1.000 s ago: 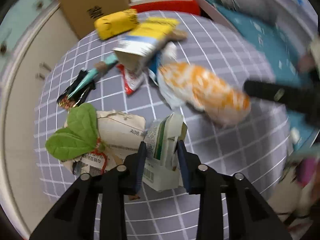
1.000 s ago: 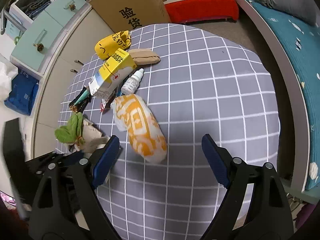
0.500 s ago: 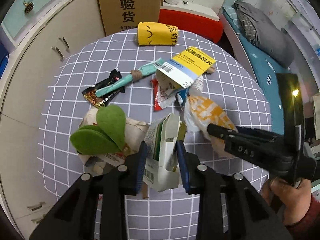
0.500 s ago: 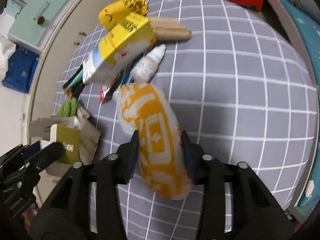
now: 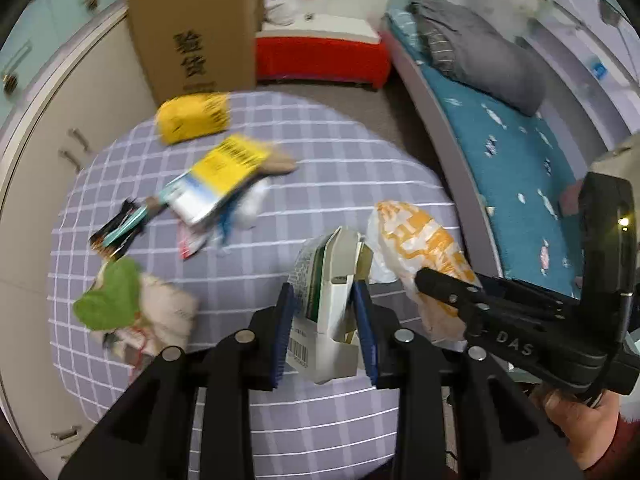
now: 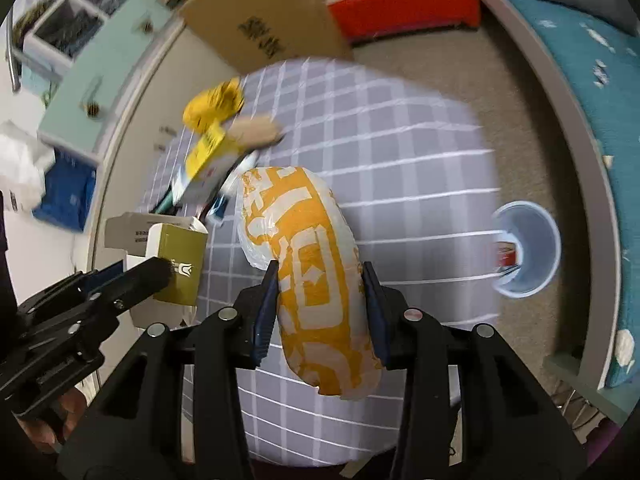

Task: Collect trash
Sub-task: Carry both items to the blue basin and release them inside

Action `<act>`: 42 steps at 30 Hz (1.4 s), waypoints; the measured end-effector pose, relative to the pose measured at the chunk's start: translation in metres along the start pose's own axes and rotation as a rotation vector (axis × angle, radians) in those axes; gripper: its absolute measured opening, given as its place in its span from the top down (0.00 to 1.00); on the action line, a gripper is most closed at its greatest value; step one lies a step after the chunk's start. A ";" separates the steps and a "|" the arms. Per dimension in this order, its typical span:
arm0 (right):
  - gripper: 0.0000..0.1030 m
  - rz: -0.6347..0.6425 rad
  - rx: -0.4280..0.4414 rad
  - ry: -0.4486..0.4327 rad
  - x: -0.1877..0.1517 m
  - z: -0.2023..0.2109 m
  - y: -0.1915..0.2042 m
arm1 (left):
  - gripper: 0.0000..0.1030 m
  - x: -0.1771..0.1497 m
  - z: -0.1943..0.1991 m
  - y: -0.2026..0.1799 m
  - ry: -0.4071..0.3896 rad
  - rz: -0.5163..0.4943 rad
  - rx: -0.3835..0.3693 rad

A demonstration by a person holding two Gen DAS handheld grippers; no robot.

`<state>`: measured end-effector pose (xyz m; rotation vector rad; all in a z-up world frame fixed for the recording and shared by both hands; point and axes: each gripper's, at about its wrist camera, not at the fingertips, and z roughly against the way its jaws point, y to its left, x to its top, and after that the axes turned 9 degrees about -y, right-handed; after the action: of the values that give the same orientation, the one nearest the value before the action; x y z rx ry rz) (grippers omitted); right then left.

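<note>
My left gripper [image 5: 324, 320] is shut on a crumpled white and green carton [image 5: 328, 280], held above the checked round table [image 5: 340, 168]. My right gripper [image 6: 320, 300] is shut on a puffy orange and white bag [image 6: 308, 240], lifted clear of the table. The two grippers are side by side, near the table's right edge. A pale translucent bin [image 6: 548, 240] stands on the floor to the right, with something red inside. Still lying on the table are a yellow pouch [image 5: 192, 118], a yellow and blue box [image 5: 220, 184], a dark wrapper [image 5: 116, 232] and a green leaf [image 5: 112, 300] on crumpled paper.
A large cardboard box [image 5: 196, 32] and a red low bench [image 5: 320, 56] stand beyond the table. A bed with a teal cover [image 5: 512, 152] runs along the right. Cabinets [image 5: 48, 128] line the left side. A person's hand [image 5: 580, 432] holds the right gripper.
My right gripper closed on the orange bag and lifted it off the table. Both grippers rose and moved right with their loads, and the bin came into the right wrist view.
</note>
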<state>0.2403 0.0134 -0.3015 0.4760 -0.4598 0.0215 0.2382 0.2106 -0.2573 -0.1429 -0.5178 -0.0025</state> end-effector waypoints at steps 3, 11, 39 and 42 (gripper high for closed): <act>0.62 -0.024 -0.023 -0.050 0.011 0.032 -0.030 | 0.71 0.009 0.001 -0.039 -0.009 -0.025 -0.028; 0.61 -0.148 -0.121 -0.187 0.022 0.120 -0.131 | 0.71 0.028 -0.007 -0.152 -0.014 -0.132 -0.098; 0.59 -0.323 -0.195 -0.360 0.029 0.216 -0.269 | 0.28 0.067 -0.047 -0.332 -0.020 -0.259 -0.184; 0.59 -0.313 -0.184 -0.357 0.033 0.213 -0.269 | 0.28 0.069 -0.047 -0.328 -0.023 -0.254 -0.168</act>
<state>0.2141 -0.3241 -0.2368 0.3657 -0.7250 -0.4097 0.3090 -0.1181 -0.2196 -0.2404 -0.5560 -0.2934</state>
